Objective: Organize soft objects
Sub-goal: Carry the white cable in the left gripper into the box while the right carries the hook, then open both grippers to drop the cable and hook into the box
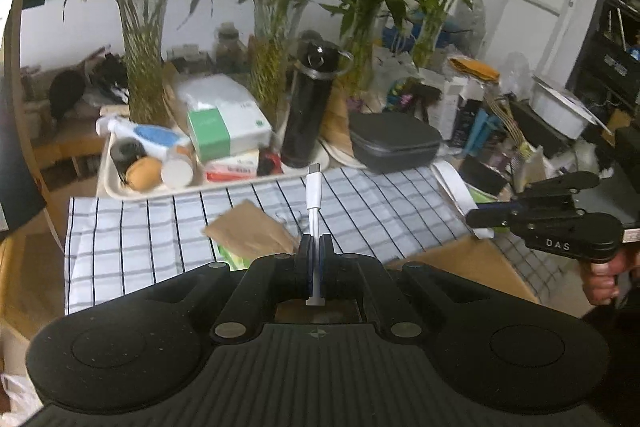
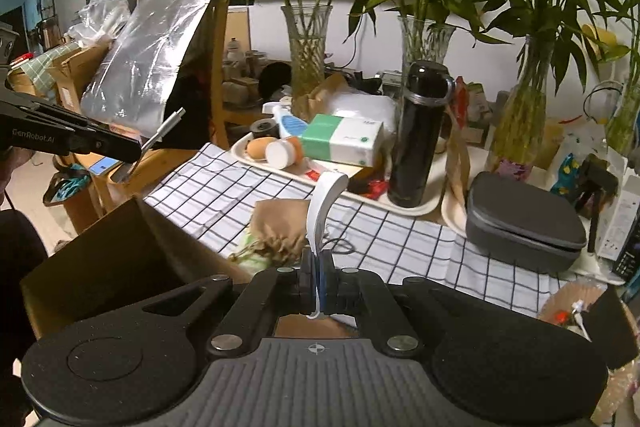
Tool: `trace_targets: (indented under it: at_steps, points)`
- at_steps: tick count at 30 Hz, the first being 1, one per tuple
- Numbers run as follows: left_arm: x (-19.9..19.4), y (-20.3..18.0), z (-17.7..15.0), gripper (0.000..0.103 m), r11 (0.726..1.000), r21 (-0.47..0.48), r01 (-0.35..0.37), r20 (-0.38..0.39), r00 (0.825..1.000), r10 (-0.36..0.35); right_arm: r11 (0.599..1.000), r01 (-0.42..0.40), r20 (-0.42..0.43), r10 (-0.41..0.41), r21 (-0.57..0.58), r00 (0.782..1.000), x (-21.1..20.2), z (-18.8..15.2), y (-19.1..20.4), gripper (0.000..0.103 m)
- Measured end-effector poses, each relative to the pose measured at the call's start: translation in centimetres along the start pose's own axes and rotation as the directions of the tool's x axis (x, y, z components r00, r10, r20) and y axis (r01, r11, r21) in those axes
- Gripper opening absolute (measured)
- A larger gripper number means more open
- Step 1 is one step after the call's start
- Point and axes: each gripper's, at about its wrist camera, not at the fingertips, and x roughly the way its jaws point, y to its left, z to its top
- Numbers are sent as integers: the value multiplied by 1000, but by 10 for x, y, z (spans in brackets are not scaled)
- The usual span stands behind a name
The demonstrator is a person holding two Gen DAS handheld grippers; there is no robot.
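Note:
My left gripper (image 1: pixel 316 247) is shut on a short white USB adapter cable (image 1: pixel 314 195) that sticks up and forward from the jaws. My right gripper (image 2: pixel 318 259) is shut on a white strap-like band (image 2: pixel 324 199) that curves up and over to the right. A brown drawstring pouch (image 2: pixel 278 223) lies on the checked cloth (image 2: pixel 224 195) just ahead of both grippers; it also shows in the left wrist view (image 1: pixel 248 231). The right gripper shows at the right of the left wrist view (image 1: pixel 486 217), the left gripper at the left of the right wrist view (image 2: pixel 132 151).
An open cardboard box (image 2: pixel 108 259) stands at the left front. A cream tray (image 1: pixel 116 187) holds a tissue pack (image 1: pixel 224 131) and small items. A black flask (image 1: pixel 308 107), a grey zip case (image 1: pixel 394 141) and vases of bamboo (image 1: pixel 144 67) stand behind.

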Motion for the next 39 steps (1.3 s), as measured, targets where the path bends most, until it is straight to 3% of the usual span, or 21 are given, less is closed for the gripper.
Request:
trace_targets:
  at_steps: [10, 27, 28, 30, 32, 39]
  points:
    - [-9, -16, -21, 3, 1000, -5, -13, -114, 993, 13, 996, -65, -19, 66, 59, 998, -23, -15, 16, 4]
    - [-6, -34, -50, 5, 998, -7, -63, -214, 975, 60, 986, -36, -97, 52, 163, 994, -37, -43, 37, 4]
    - [-5, -33, -51, 8, 997, -8, -78, -214, 974, 75, 984, -25, -109, 45, 176, 993, -36, -45, 37, 4]
    - [-5, -31, -51, 36, 995, -18, -96, -216, 972, 90, 979, -11, -129, 38, 204, 991, -35, -48, 36, 4]
    - [-7, -29, -51, 48, 994, -35, -100, -203, 975, 91, 972, -11, -151, 48, 234, 987, -33, -52, 35, 4]
    - [-18, -20, -51, 48, 992, -71, -101, -178, 980, 87, 970, -22, -200, 72, 242, 977, -28, -60, 41, 6]
